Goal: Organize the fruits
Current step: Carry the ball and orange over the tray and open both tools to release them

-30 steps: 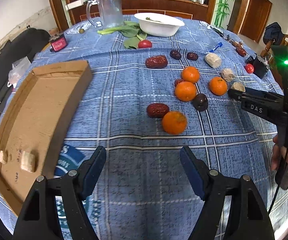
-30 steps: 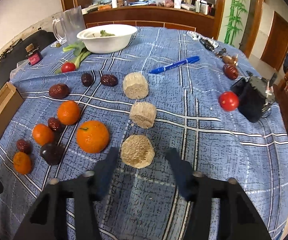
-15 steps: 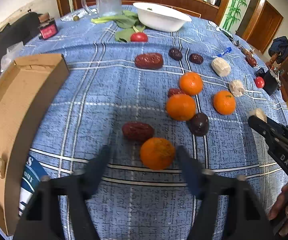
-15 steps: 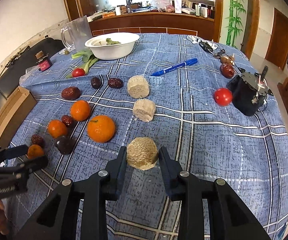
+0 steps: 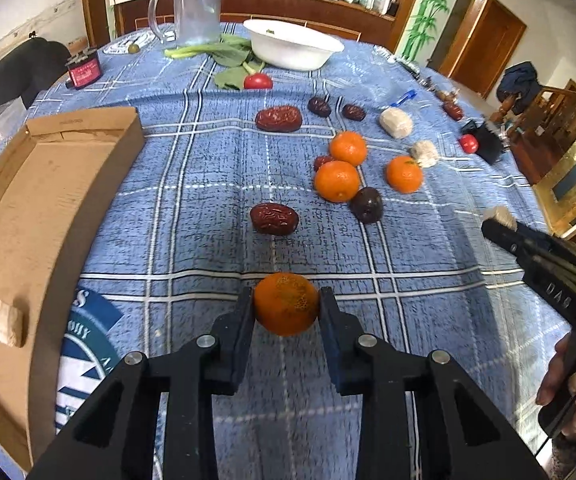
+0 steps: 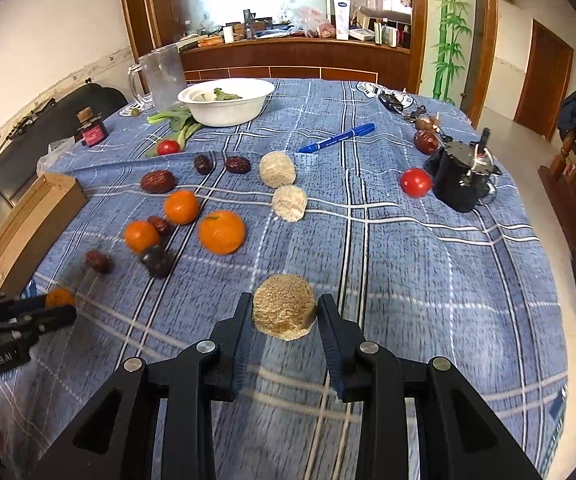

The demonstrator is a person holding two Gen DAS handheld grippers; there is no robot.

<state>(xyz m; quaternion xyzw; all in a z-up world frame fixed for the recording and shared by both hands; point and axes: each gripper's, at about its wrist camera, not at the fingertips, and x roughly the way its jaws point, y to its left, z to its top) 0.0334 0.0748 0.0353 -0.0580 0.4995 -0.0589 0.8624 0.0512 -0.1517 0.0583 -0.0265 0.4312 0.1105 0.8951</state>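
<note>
Left tool (image 5: pixel 286 305) was clamped on an orange (image 5: pixel 286 303), fingers pressing both sides, low over the tabletop (image 5: pixel 191 184) near its front edge. Right tool (image 6: pixel 283 312) was clamped on a tan puck (image 6: pixel 283 306), same pinch, also near the front.

My read: lift stage, carry next. The box (image 5: pixel 47 200) sat on my left with one tan piece (image 5: pixel 7 322) inside, so it looked like the likely drop spot. To do it well I'd keep the squeeze light, since the orange is soft and round and could roll out, lift straight up, clear the box wall, and set down flat before releasing. I'd move the tools one at a time so they don't cross.

Remaining: three oranges (image 5: pixel 336 181), dates (image 5: pixel 274 219), two more pucks (image 6: pixel 277 169).

Writing: "DAS" on the right tool body; left tool's label partly legible, looked like "GenRobot.AI". Tabletop logo unreadable.
</note>
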